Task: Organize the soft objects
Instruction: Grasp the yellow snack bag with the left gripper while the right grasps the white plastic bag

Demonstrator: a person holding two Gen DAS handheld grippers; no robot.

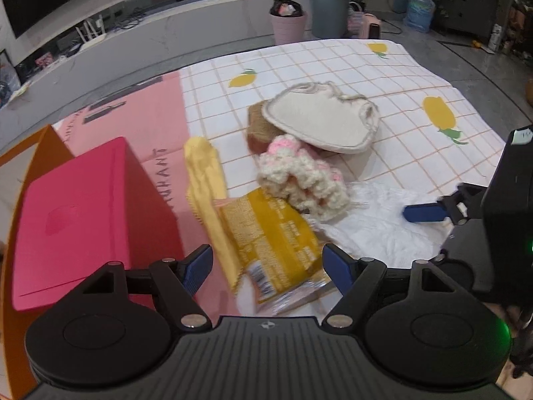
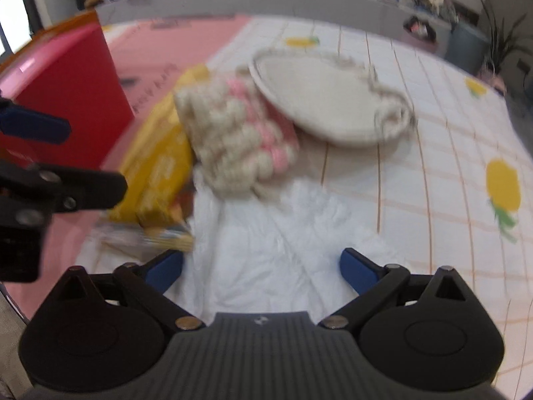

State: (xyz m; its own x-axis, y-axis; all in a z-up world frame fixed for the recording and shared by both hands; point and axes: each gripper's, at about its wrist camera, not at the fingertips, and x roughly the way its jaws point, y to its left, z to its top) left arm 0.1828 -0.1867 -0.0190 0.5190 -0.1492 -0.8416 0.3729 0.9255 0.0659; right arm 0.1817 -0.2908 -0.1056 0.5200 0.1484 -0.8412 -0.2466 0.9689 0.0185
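Observation:
My left gripper (image 1: 268,266) stands open above a yellow snack packet (image 1: 269,240), whose near end lies between the blue fingers without being pinched. A yellow cloth (image 1: 203,173) lies left of the packet. Beyond it sit a cream-and-pink crocheted piece (image 1: 299,180), a cream fabric pouch (image 1: 319,120) and a brown item (image 1: 258,126) half hidden under the pouch. My right gripper (image 2: 263,266) is open over a crumpled white cloth (image 2: 266,243), with nothing gripped. The crocheted piece (image 2: 233,133), pouch (image 2: 323,100) and packet (image 2: 160,166) lie ahead of it.
A red box (image 1: 83,213) stands at the left on a pink mat (image 1: 156,116); the checked lemon-print sheet (image 1: 416,76) covers the rest. The two grippers are close side by side. Bins (image 1: 288,26) and a water bottle (image 1: 419,10) stand beyond the sheet.

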